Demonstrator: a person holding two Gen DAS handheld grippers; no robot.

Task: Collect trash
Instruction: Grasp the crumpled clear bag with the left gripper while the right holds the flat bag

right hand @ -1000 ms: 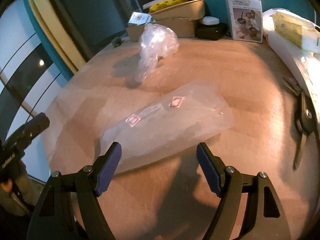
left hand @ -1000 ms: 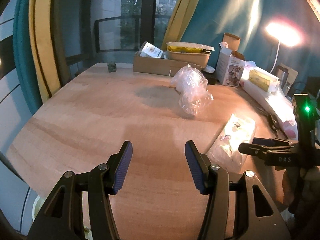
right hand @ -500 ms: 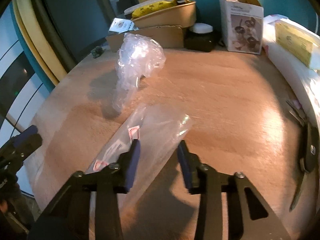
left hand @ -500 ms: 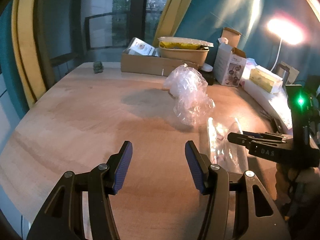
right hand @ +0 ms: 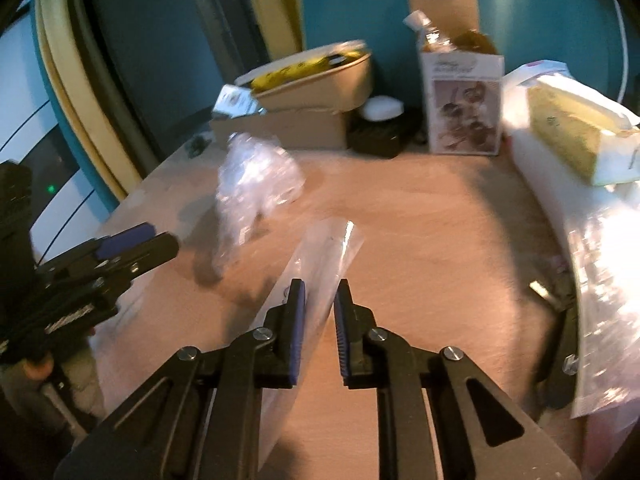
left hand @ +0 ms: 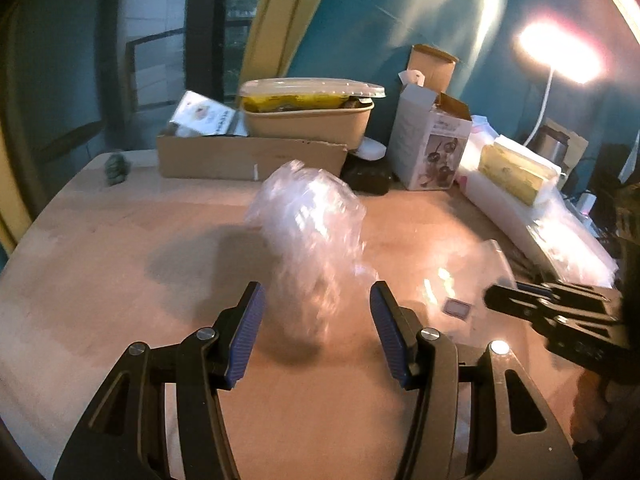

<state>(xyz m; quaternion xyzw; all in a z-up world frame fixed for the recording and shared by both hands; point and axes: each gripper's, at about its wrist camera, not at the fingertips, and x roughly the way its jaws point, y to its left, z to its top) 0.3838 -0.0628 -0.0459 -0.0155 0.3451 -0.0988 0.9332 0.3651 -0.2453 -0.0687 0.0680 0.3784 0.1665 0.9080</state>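
Observation:
A crumpled clear plastic bag stands on the wooden table, just ahead of my open left gripper; its lower end lies between the blue pads. It also shows in the right wrist view. My right gripper is shut on a flat clear plastic sleeve and holds it up off the table. In the left wrist view the sleeve and the right gripper are at the right. The left gripper shows at the left of the right wrist view.
At the table's back stand a cardboard box with a lidded takeaway tub, an open white carton, a dark jar and white packages. A black tool lies at the right. A lamp glares.
The left gripper has moved forward to the crumpled bag. The right gripper has closed on the flat sleeve and lifted it from the table.

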